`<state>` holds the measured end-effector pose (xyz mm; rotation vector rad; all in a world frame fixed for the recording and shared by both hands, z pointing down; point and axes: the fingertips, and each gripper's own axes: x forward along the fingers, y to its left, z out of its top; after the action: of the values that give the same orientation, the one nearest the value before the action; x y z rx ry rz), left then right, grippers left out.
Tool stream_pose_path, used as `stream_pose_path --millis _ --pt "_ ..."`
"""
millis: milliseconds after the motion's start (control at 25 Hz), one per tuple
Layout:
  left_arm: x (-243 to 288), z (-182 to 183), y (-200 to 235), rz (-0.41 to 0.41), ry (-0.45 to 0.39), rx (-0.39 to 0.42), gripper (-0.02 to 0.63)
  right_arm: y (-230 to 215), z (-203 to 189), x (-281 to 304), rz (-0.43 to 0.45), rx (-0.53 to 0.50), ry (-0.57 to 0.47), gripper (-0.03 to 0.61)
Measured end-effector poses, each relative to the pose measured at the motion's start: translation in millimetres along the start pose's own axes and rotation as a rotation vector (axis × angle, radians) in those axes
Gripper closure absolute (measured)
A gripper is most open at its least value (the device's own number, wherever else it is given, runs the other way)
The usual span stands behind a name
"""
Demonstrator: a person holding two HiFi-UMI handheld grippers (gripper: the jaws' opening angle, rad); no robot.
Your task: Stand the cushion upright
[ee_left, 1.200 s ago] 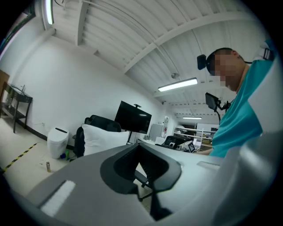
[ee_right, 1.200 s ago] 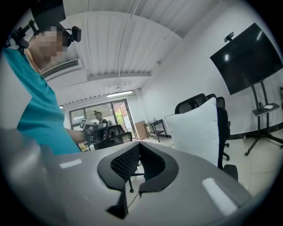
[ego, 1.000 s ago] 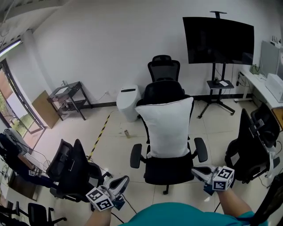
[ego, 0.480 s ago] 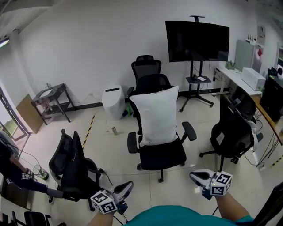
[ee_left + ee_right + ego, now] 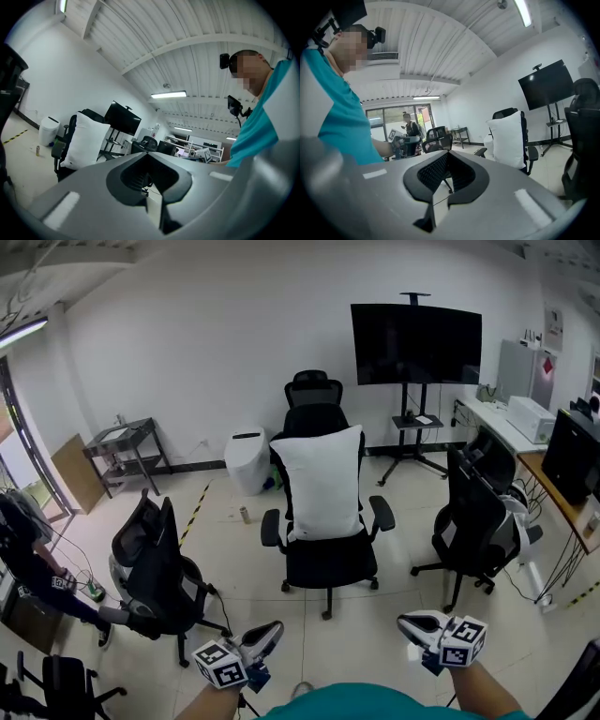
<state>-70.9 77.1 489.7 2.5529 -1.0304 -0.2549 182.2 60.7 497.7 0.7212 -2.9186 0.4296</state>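
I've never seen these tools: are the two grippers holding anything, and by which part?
Nothing is held. The left gripper and right gripper are both shut and empty; the white cushion stands on the office chair, apart from both.

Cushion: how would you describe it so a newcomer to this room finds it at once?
Start at the big black screen at the back. Left of it and nearer, an office chair stands mid-floor. The cushion stands upright on its seat against the backrest, the one white pillow among the black chairs.
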Motion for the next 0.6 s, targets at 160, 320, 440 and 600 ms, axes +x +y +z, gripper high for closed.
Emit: stream_pose_path --millis 160,320,440,600 --pt "10 -34 -68 -0.014 0.025 -0.012 0.603 14 -30 -62 0.007 0.017 0.015 0.575" --pt "7 -56 -117 -0.037 0.070 0.001 0.603 32 -51 -97 0.006 0.065 0.017 0.577" --pt "-5 -59 -132 -0.042 0.056 0.001 0.603 50 -53 -109 0.008 0.048 0.020 0.577" --pt "-34 -54 -134 -0.053 0.037 0.004 0.603 73 -48 -104 -0.003 0.043 0.009 0.577"
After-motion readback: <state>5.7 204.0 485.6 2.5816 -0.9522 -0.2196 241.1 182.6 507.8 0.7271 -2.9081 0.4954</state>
